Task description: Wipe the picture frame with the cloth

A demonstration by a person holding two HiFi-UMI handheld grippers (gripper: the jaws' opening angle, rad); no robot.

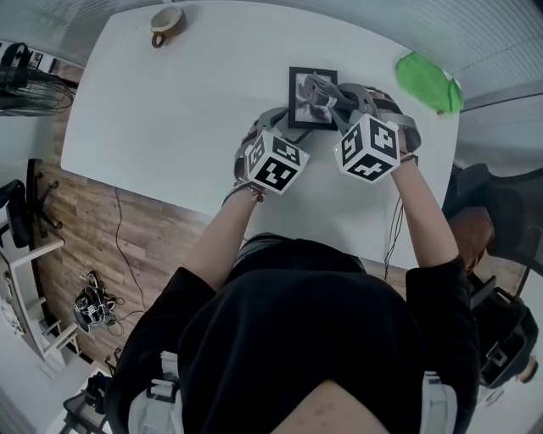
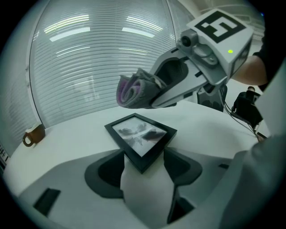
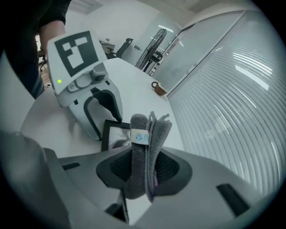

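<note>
Left gripper point(image 2: 144, 162): jaws set narrow, clamped on the near corner of the picture frame point(image 2: 142, 134). That corner sits between the pads. I can't tell whether the frame lies flat on the white table point(image 1: 170, 110) or is tipped up off it.

Right gripper point(image 3: 145, 167): jaws shut on a folded grey cloth point(image 3: 145, 147). A small label shows on the fold. The cloth's lower end is hidden down between the jaws.

Frame sits mid-table toward the far edge. In the head view the cloth and both grippers cover most of it, and only its left side and far corner show. The picture behind the glass is blurred, dark shapes only.

In the left gripper view the cloth hangs just above the frame's far side and looks clear of the glass.

Cup point(image 1: 165, 21) at the far left of the table. A green thing point(image 1: 430, 82) sits at the far right edge, too small to identify.
</note>
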